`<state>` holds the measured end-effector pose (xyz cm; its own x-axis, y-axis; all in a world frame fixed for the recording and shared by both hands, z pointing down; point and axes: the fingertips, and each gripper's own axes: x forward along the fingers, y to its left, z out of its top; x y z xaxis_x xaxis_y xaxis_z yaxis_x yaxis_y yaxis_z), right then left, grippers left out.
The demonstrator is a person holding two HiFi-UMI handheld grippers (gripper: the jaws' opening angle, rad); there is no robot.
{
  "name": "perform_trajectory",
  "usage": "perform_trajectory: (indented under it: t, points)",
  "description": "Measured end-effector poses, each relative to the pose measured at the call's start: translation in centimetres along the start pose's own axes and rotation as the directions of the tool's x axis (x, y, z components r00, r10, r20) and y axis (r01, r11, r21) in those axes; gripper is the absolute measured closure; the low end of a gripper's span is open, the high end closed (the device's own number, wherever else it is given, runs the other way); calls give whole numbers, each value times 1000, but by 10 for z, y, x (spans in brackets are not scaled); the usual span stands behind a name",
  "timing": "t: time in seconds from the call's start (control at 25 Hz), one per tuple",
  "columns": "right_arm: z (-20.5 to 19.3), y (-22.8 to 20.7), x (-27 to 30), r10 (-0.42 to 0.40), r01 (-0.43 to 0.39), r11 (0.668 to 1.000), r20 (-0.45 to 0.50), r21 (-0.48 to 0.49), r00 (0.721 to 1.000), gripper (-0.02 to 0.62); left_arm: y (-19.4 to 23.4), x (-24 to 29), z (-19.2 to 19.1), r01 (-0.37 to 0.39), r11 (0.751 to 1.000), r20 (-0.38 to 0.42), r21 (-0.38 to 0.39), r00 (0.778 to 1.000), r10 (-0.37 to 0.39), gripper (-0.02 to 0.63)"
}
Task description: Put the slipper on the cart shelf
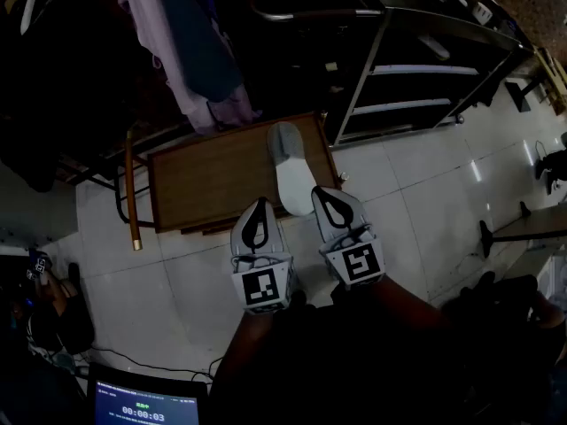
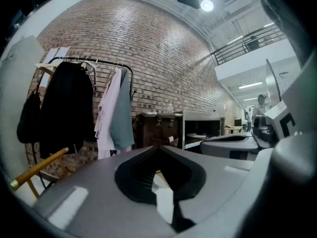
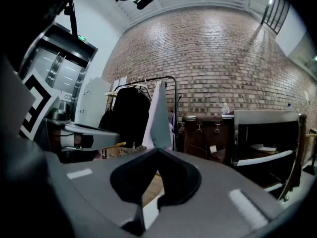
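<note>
Grey jaws are pressed together on both the left gripper (image 1: 260,204) and the right gripper (image 1: 323,193), with nothing pinched; both are held just short of the table (image 1: 213,180). The slipper (image 1: 291,171) lies at the table's near right corner, and its end seems to overhang the edge. The cart (image 1: 423,70) stands beyond the table, to its right. A slipper perched like this could be knocked to the floor if nudged by jaws not yet opened.

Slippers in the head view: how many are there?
1. The slipper lies at the right end of the wooden table. Another may be hidden in the dark parts.
</note>
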<state>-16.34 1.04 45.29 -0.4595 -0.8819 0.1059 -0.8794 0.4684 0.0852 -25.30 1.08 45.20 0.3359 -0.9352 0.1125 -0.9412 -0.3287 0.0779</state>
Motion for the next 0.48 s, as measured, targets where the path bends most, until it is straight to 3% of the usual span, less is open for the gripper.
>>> perform_trajectory:
  t: [0.16, 0.4, 0.48]
  points:
    - [-15, 0, -4, 13, -11, 999, -35, 37, 999, 594, -7, -1, -12, 11, 1000, -30, -3, 999, -11, 591]
    - [-61, 0, -1, 34, -34, 999, -157, 6, 987, 592, -20, 10, -35, 43, 999, -79, 10, 996, -42, 591]
    - [-87, -2, 4, 56, -50, 998, -194, 31, 979, 489, -24, 19, -44, 52, 999, -84, 13, 995, -51, 591]
